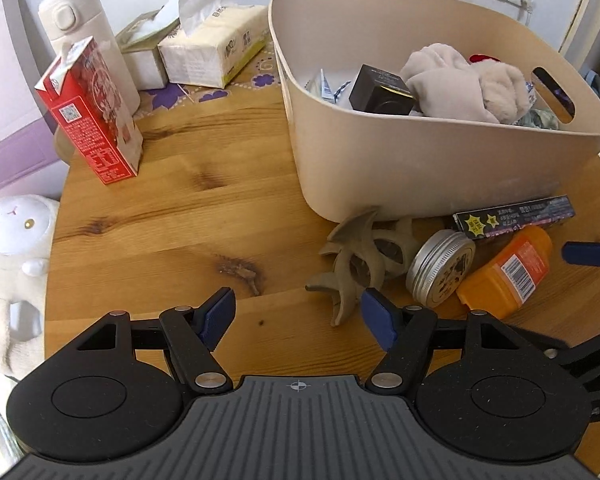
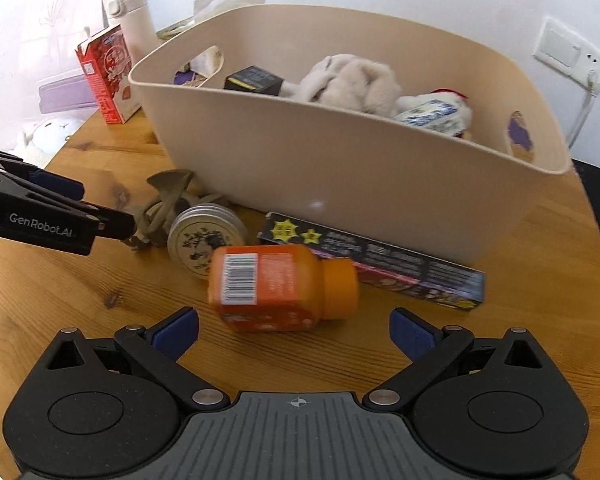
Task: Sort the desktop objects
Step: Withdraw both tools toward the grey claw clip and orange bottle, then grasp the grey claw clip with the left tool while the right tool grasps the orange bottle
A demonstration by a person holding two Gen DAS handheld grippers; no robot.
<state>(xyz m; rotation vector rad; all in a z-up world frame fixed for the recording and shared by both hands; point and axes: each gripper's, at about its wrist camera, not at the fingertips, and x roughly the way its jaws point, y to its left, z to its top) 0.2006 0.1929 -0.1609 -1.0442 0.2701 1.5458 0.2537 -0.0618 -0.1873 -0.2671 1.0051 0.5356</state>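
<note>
Wooden tabletop (image 1: 160, 208), white wall behind, beige bin (image 2: 340, 184) sitting toward the back and already holding a plush toy (image 1: 460, 80) and a small black box (image 1: 380, 88).

Four loose things are lying just in front of the bin: orange bottle (image 2: 280, 288) on its side, cap pointing right; round tin (image 2: 204, 240) touching its left end; long dark box (image 2: 380, 264) against the bin's front wall; grey claw clip (image 1: 356, 260) furthest left of the tin.

Right gripper (image 2: 294, 334) is hovering just short of the bottle, jaws released and wide, nothing between them. Left gripper (image 1: 298, 316) is likewise released and empty — its right pad sitting just beside the clip.

Judging the step: each hand is lining up on its own item. For the bottle, straddle the body across its width, not cap-to-base, since a round thing lying flat may roll. For the clip, close on the solid spine — the prongs look likely to slip. Keep clear of the tin, which is touching the bottle.
</note>
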